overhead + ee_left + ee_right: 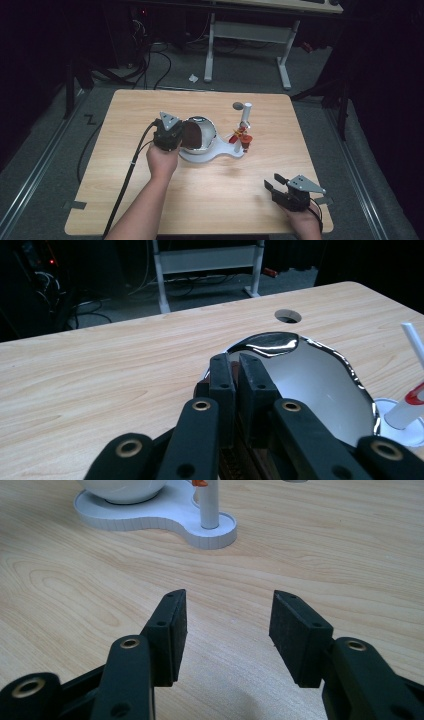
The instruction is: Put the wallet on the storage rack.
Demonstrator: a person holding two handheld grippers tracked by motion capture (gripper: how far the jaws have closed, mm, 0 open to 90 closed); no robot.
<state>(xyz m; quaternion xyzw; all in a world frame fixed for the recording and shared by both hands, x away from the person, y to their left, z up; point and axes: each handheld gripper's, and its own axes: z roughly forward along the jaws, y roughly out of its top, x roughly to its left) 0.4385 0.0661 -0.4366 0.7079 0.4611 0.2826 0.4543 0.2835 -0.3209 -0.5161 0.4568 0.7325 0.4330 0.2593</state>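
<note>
My left gripper [176, 136] sits at the left rim of the shiny metal bowl [206, 131], near the table's middle. In the left gripper view the two black jaws stand pressed almost together over the bowl [320, 385] edge, with a thin dark-brown piece [234, 371] showing in the narrow slot between them; I read this as a pinch on that piece. What the piece is I cannot make out: from above it shows as a dark brown patch [191, 136] against the bowl's inner wall, half covered by my gripper body. My own jaws and knuckles cover the bowl's near rim.

The bowl rests in a white stand [210, 154] with a rounded base. To its right a white post [246, 120] rises from that base; small red and orange parts [242, 136] cluster at it, too small to tell apart. In the right gripper view the stand [165, 517] is cut off at the top edge, and the post [210, 505] shows just its foot.

My right gripper [276, 184] rests at the table's [150, 200] near right corner, well apart from the stand. Its jaws are spread wide, bare wood between the pads [176, 630].
</note>
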